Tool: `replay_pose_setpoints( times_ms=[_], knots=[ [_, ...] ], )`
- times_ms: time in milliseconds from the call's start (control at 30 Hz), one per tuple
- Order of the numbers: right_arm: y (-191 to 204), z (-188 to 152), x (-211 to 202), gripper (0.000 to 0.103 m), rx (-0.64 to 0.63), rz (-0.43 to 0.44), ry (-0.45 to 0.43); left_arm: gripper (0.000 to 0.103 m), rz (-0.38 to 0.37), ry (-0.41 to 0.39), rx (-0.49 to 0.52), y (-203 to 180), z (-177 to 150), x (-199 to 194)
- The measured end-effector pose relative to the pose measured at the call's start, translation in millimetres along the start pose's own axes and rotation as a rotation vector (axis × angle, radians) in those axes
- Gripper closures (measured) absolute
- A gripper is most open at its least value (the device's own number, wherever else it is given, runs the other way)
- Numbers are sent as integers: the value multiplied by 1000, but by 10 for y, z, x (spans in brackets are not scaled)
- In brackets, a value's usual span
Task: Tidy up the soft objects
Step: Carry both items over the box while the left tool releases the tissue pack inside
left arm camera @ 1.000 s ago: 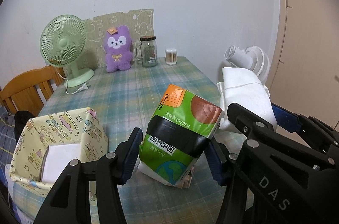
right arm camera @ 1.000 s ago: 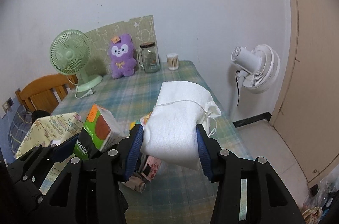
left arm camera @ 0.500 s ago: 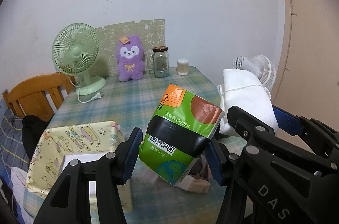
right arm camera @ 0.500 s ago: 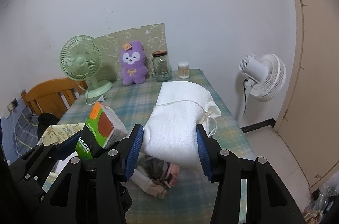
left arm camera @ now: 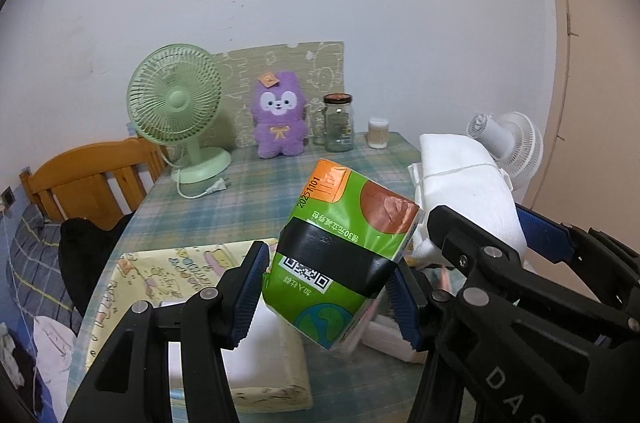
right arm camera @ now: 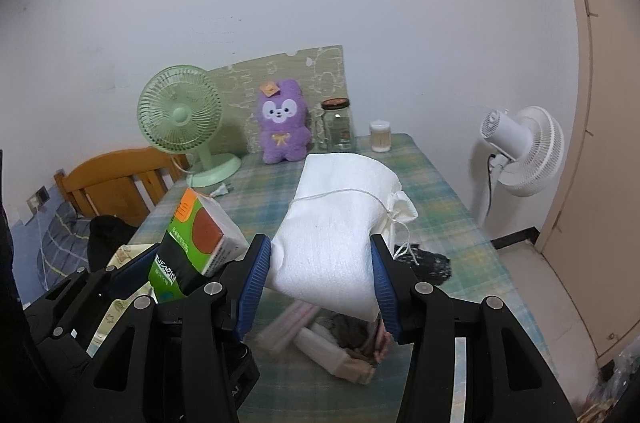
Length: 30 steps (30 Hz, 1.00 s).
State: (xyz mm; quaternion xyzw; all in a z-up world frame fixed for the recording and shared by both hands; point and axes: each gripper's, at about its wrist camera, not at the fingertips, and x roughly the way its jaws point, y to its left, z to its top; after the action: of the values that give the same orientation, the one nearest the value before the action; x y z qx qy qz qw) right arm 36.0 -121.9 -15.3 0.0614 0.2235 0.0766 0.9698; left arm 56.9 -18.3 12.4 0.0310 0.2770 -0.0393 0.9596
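Observation:
My left gripper (left arm camera: 326,287) is shut on a green tissue pack (left arm camera: 340,255) and holds it in the air above the plaid table (left arm camera: 256,191). The pack also shows in the right wrist view (right arm camera: 192,243). My right gripper (right arm camera: 322,279) is shut on a white cloth bundle (right arm camera: 340,223) tied with string, also lifted; it shows in the left wrist view (left arm camera: 468,183). A yellow patterned fabric box (left arm camera: 160,275) with white folded items inside sits below the left gripper. A purple plush toy (left arm camera: 280,119) stands at the table's far edge.
A green desk fan (left arm camera: 176,111), a glass jar (left arm camera: 339,123) and a small swab container (left arm camera: 378,133) stand at the far edge. Small soft items (right arm camera: 348,343) and a dark cloth (right arm camera: 432,263) lie beneath the right gripper. A wooden chair (left arm camera: 92,179) stands left, a white fan (right arm camera: 520,151) right.
Both grippers have risen and pulled back with their loads, so the table and far objects look smaller and lower. The yellow box now lies more beneath the left gripper.

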Motion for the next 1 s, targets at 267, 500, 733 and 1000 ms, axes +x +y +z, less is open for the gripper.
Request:
replay_pose_setpoints(
  times_ms=[267, 500, 733, 1000],
  knots=[
    [264, -65, 217, 50, -8, 39, 43, 44, 22, 34, -14, 271, -87, 99],
    [473, -121, 387, 50, -32, 60, 63, 44, 32, 53, -41, 526, -165, 219],
    [716, -211, 621, 50, -54, 107, 100, 44, 68, 95, -57, 790, -260, 376],
    [979, -346, 849, 50, -89, 160, 164, 42, 94, 152, -59, 1079, -419, 516]
  ],
)
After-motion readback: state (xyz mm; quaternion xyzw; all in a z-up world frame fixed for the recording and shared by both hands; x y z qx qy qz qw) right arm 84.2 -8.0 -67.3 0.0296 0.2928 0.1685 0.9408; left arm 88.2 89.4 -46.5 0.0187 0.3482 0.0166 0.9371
